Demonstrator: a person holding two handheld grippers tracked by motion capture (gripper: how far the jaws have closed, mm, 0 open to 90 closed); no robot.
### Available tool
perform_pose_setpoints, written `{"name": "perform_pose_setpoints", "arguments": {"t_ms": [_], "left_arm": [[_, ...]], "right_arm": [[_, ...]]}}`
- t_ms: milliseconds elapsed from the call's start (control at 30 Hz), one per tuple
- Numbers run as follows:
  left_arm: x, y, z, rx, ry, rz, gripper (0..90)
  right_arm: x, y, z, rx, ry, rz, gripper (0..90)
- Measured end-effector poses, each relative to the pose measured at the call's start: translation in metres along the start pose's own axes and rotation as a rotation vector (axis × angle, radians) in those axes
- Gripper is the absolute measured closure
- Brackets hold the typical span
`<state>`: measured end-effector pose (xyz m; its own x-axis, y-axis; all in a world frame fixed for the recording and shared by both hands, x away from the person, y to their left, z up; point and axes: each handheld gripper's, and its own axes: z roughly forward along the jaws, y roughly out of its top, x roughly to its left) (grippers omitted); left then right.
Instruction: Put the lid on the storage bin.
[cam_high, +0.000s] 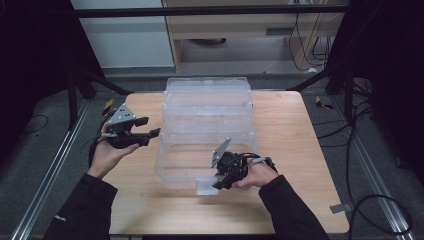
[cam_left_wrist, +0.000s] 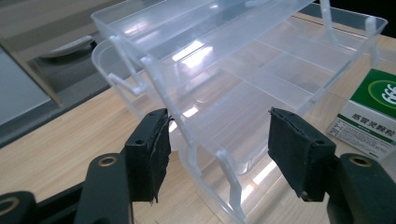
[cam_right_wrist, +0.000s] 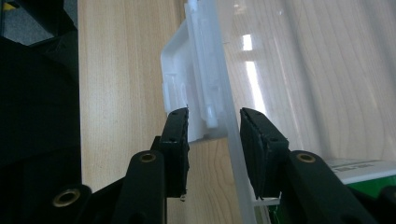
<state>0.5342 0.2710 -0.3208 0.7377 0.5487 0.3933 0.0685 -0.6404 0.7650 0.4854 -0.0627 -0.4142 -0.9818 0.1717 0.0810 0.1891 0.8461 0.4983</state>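
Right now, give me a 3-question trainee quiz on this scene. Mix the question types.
1. True or false: the left gripper holds the clear tiered organizer box.
2. The right gripper straddles which part of the box? A) rear tray B) front wall by the latch C) side hinge arm
3. Fill in: a green and white ____ lies beside the box.

Key: 1 false, its jaws are open and hold nothing. 2 B. 3 carton.

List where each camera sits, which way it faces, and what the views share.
High view: above the table's near edge, looking forward and down; both forearms, left gripper, right gripper.
Left gripper view: rides the left gripper, faces the clear organizer box and a green-white carton; open jaws.
Right gripper view: faces the box's front wall and latch.
Shared: the box.
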Motion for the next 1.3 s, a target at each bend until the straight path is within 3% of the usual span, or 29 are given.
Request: {"name": "perform_pose_setpoints", "arguments": {"t_ms": [167, 300, 500, 1300], "left_arm": [[0.004, 0.010, 0.006, 0.004, -0.038, 0.055, 38.6], [0.005, 0.019, 0.010, -0.010, -0.054, 0.076, 38.6], [0.009, 0.034, 0.014, 0.020, -0.093, 0.139, 38.4], [0.013, 0.075, 0.046, 0.134, -0.125, 0.298, 40.6]], "right_arm": [[0.000, 0.000, 0.000, 0.001, -0.001, -0.002, 63.2], [0.000, 0.000, 0.000, 0.001, 0.000, -0.001, 63.2], [0.000, 0.000, 0.000, -0.002, -0.001, -0.005, 63.2], [0.001, 0.000, 0.000, -0.003, -0.001, -0.007, 63.1]]}}
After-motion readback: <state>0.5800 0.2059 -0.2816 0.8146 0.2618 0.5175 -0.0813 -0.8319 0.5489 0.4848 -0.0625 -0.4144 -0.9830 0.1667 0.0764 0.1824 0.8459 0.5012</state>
